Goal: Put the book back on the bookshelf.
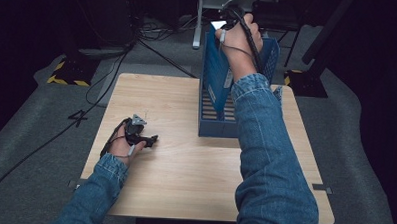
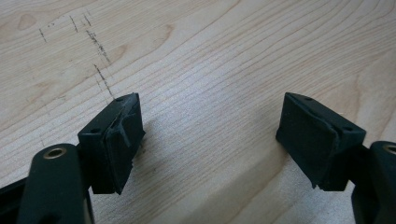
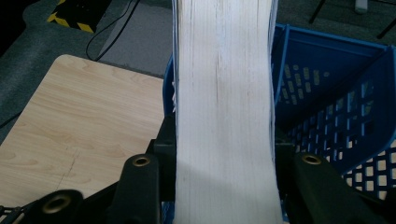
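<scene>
My right gripper [image 1: 229,17] is shut on a thick book [image 1: 215,75] with a blue cover. In the right gripper view its white page edges [image 3: 224,107] run up between the two black jaws of that gripper [image 3: 224,151]. The book is held upright in the left part of a blue slotted plastic rack [image 1: 213,128] at the far middle of the wooden table [image 1: 184,166]; whether its lower end rests on the rack floor is hidden. My left gripper [image 1: 150,139] lies low on the table at the left, open, with bare wood [image 2: 210,56] between its pads [image 2: 116,140].
The rack's perforated blue walls and a divider [image 3: 336,93] rise to the right of the book. Cables [image 1: 102,83] trail over the grey floor beyond the table's left side. A yellow-and-black striped stand foot [image 1: 68,72] sits at the far left.
</scene>
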Tool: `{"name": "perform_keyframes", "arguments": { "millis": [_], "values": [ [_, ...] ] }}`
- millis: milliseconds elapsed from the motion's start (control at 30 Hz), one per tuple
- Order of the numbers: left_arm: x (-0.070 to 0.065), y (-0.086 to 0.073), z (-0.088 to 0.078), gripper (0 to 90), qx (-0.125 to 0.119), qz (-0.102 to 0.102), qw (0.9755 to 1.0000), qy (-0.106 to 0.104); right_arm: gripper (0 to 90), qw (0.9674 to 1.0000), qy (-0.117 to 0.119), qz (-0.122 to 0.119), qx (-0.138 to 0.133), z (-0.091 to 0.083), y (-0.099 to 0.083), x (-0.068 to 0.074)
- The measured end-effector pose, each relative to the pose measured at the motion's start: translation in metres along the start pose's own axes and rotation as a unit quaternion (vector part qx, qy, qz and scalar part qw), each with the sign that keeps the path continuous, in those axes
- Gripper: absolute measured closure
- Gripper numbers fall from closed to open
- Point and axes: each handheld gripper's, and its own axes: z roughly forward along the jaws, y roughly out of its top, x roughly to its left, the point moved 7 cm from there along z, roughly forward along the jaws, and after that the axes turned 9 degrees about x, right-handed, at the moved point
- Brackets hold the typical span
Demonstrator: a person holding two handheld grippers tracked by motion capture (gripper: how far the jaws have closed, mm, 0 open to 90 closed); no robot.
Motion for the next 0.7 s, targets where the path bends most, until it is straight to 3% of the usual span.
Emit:
{"name": "perform_keyframes", "arguments": {
  "millis": [300,700],
  "values": [
    [0.000,0.000,0.000,22.5,0.000,-0.001,1.0000,-0.001,60.4,0.9999,-0.010,0.007,-0.002,0.018,0.006,0.003],
    [0.000,0.000,0.000,22.5,0.000,-0.001,1.0000,-0.001,60.3,0.9991,-0.010,0.042,0.001,0.057,0.006,0.001]
  ]
}}
